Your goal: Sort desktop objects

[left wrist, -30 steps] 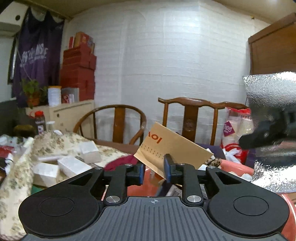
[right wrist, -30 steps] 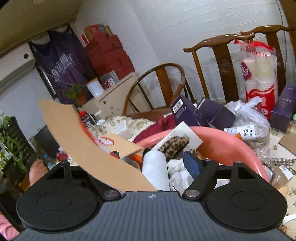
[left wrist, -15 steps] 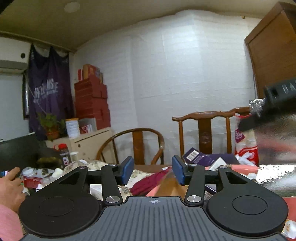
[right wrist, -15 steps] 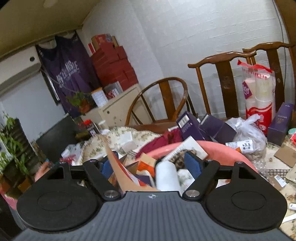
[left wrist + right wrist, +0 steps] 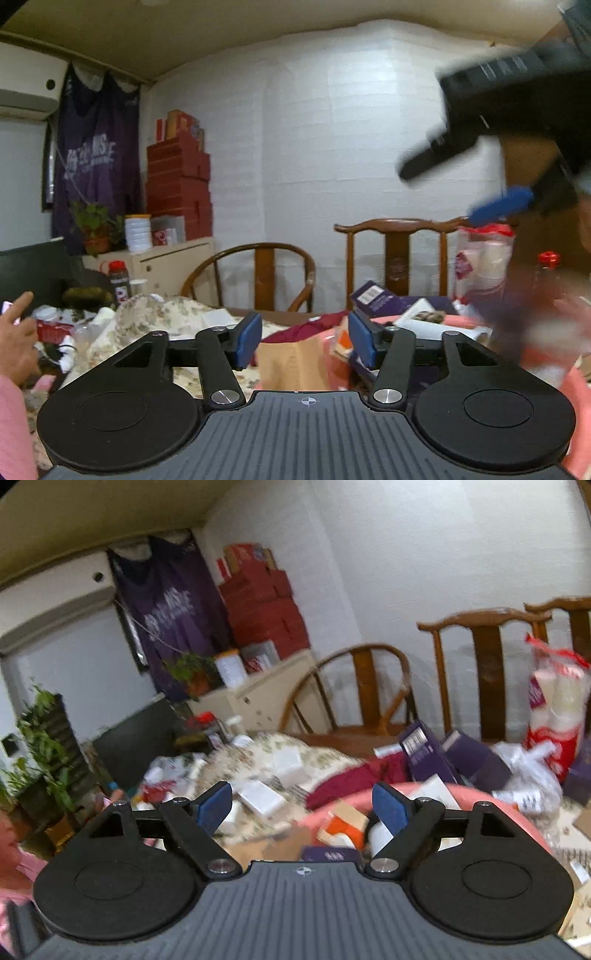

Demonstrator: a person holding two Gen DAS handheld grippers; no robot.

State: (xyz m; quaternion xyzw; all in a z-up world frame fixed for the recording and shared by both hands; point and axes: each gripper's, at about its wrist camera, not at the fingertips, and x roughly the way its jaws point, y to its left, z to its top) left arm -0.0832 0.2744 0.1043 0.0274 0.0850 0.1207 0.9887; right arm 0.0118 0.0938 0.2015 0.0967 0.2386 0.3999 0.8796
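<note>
Matt black plastic on the left gripper, ribbed grey on its near housing, with 2 bright metal screws and blue rubbery pads on the jaws. Same finish on the right gripper. Smooth, slightly glossy pink plastic for the basin. Plain brown cardboard, matt, standing just beyond the left jaws. Floral cloth, soft and creased, over the worktop at left. Dark red fabric bunched beside the basin. Purple cartons, printed card with a faint sheen. Polished brown wood on the far chairs. Crinkled clear plastic bag at far right. Rough white-painted brick on the wall.
</note>
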